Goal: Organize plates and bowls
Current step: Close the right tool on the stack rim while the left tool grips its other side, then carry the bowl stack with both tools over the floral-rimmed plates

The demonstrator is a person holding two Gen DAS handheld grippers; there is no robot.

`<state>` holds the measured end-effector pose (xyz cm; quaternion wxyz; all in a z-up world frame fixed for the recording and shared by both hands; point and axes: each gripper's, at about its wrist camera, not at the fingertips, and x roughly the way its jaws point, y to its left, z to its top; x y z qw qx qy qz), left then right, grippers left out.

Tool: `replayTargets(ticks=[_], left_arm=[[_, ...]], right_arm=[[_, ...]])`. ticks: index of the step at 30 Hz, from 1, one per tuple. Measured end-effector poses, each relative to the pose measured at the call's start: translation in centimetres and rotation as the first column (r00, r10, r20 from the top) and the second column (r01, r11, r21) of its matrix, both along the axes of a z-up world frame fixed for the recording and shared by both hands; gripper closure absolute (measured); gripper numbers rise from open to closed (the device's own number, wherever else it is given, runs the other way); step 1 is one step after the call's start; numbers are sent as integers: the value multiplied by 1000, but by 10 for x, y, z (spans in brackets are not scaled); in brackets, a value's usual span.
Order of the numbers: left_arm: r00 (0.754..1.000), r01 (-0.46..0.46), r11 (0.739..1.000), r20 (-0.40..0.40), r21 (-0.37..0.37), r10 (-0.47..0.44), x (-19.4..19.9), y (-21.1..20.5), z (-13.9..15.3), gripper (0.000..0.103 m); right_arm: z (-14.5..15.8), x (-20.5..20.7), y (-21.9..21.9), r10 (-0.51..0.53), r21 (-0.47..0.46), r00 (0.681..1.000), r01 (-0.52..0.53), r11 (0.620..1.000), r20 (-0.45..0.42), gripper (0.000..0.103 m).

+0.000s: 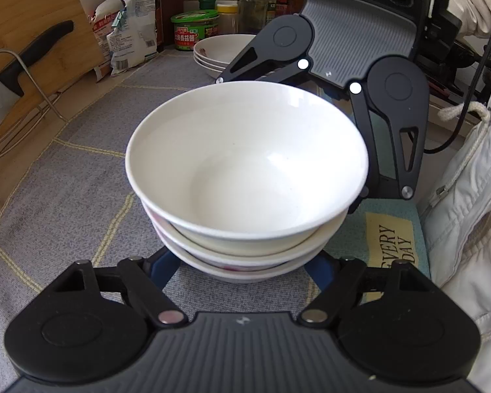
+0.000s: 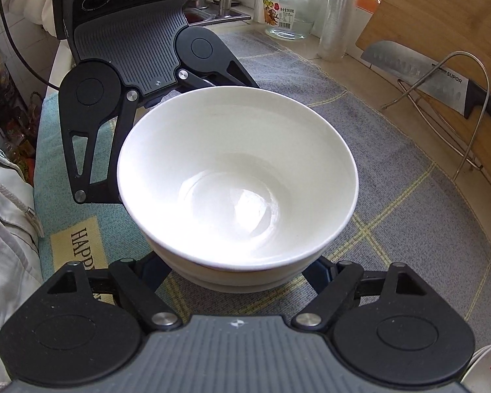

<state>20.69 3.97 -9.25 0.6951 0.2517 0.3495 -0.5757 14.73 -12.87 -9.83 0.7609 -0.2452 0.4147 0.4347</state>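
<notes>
A stack of three white bowls stands on the grey mat; it also shows in the right wrist view. My left gripper is spread wide around the base of the stack, blue fingers on either side. My right gripper is spread the same way from the opposite side; its body faces me across the stack. The fingertips are hidden under the bowls, so contact cannot be judged. A stack of shallow white plates sits behind, near the jars.
A grey checked mat covers the counter, with a teal cloth at its edge. A knife rests in a wire rack against a wooden board. Jars, bottles and bags line the back. A glass jar stands far off.
</notes>
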Motion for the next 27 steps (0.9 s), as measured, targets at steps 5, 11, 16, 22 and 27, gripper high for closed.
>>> replayTargets(ticks=[5,11,16,22,27], left_arm=[[1000,-7,1000,1,11,7,-1,0,1,22],[1000,-17,1000,8,24,17,-3,-7,9,22],[1000,-24,999,20,24,23,-7,-20,19,22],[999,-36,999,25,25,36,-18,-46,30,22],[999,-46,999,29,22,45,-30,-73,38,22]], right_arm=[[1,0,0,-1,0,1000,1,1000,-5,16],[7,0,-3,2,1,1000,-2,1000,-2,16],[17,-1,-14,1,3,1000,-1,1000,3,16],[27,-5,-37,6,2,1000,-6,1000,6,16],[34,-8,-60,8,1,1000,-8,1000,6,16]])
